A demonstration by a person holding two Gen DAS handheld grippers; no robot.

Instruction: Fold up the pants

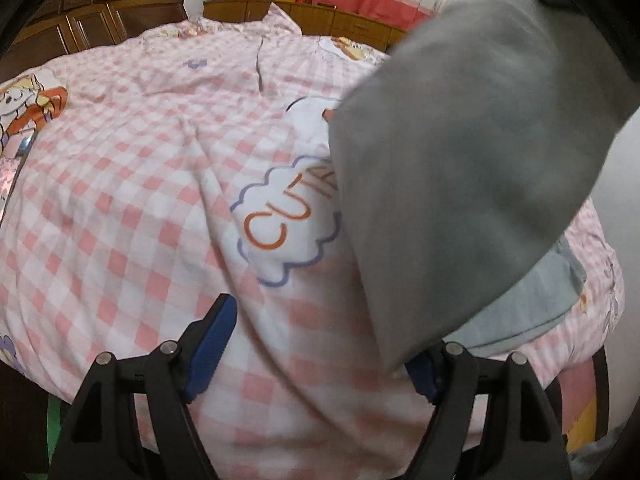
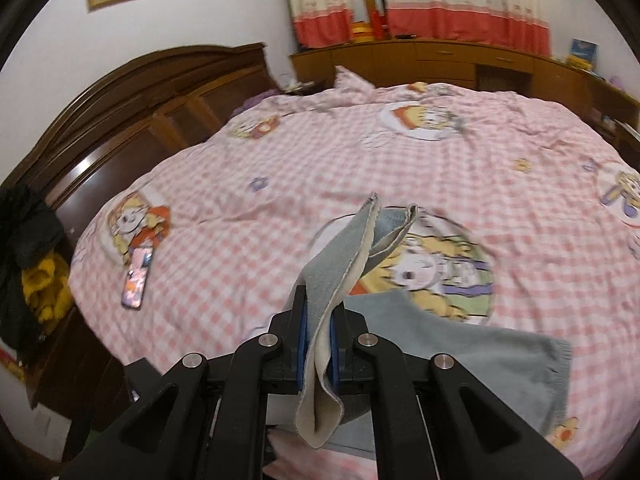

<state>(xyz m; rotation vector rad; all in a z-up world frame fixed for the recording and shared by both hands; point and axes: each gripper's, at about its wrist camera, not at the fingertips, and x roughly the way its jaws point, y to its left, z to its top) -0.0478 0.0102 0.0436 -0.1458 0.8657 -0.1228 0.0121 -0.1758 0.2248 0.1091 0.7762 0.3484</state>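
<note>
between the pads of the right gripper (image 2: 319, 344), clamped: a folded edge of the grey pants (image 2: 472, 356), trailing right and down to the checked bedspread (image 2: 280, 184). left gripper (image 1: 316, 344) gaping wide, empty, just beside the hanging cloth, the nearer free hand.

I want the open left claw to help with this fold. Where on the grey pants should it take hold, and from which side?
Probably the hanging edge of the grey pants by the left claw, approached from the left: the right claw pinches a higher fold.
</note>
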